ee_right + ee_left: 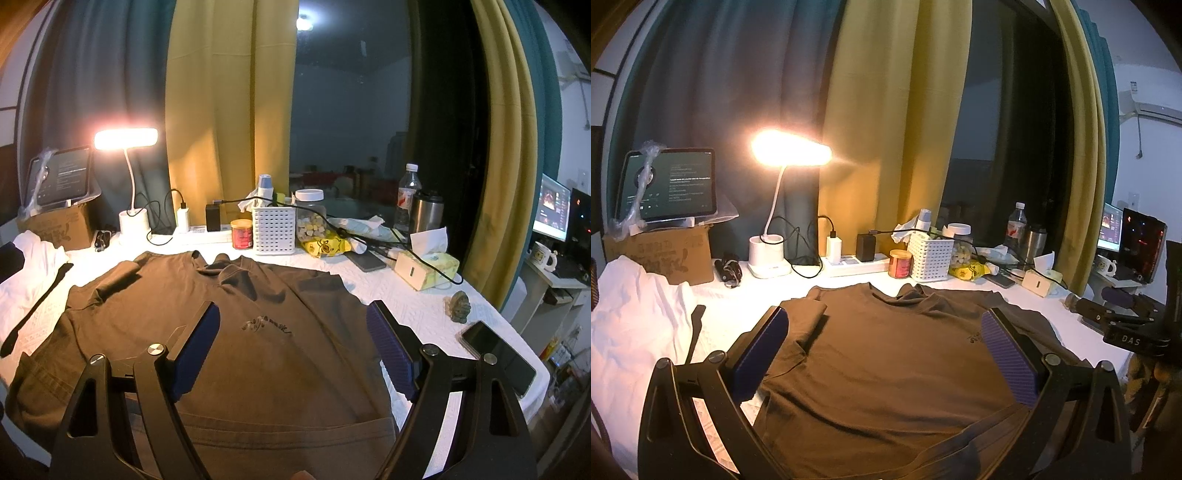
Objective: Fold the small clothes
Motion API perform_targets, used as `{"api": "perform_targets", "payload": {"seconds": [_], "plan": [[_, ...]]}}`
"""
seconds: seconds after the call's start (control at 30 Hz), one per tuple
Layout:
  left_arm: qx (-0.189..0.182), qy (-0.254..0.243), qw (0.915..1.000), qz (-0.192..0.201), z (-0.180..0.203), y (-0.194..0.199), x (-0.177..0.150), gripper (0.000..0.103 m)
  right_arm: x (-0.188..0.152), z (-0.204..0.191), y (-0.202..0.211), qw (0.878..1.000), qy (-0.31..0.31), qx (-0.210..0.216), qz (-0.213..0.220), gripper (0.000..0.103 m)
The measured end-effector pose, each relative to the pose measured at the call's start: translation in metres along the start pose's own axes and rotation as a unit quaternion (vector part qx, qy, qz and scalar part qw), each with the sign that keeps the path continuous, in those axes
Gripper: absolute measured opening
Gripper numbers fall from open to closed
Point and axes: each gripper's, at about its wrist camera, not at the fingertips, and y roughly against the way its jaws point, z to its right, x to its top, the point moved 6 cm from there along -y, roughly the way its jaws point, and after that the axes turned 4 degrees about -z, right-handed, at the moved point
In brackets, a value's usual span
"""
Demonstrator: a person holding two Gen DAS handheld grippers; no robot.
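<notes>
Curtains, teal and mustard, are hanging behind the bench (424, 310), which is wearing a white, lightly quilted cover. I am holding my left tongs (886, 354) with the jaws standing wide apart and nothing between the ribbed purple pads; my right tongs (291, 347) are spread just as wide and likewise gripping nothing.

Both are hovering over the brown T-shirt (229, 332), which is lying flat, front up, across the middle of the bench. Its soft, matte cotton is creasing gently. Its long axis is running from the near edge, where the hem is lying, to the far edge, where the collar is pointing. One sleeve is lying folded in over the chest on the left side, and a small dark print is sitting on the chest.

At the left edge a crumpled white garment (631, 317) is lying. Along the far edge a lit desk lamp (783, 155), a perforated white plastic basket (275, 230) and a tissue box (428, 269) are standing. Near the right corner a glossy black phone (498, 354) is lying flat.
</notes>
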Motion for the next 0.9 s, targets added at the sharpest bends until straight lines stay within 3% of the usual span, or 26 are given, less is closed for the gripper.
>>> {"api": "perform_targets", "payload": {"seconds": [0.9], "plan": [[-0.021, 0.006, 0.9998, 0.000, 0.0019, 0.0018, 0.0007, 0.103, 0.0022, 0.0002, 0.0011, 1.000, 0.001, 0.001, -0.001, 0.084]]}}
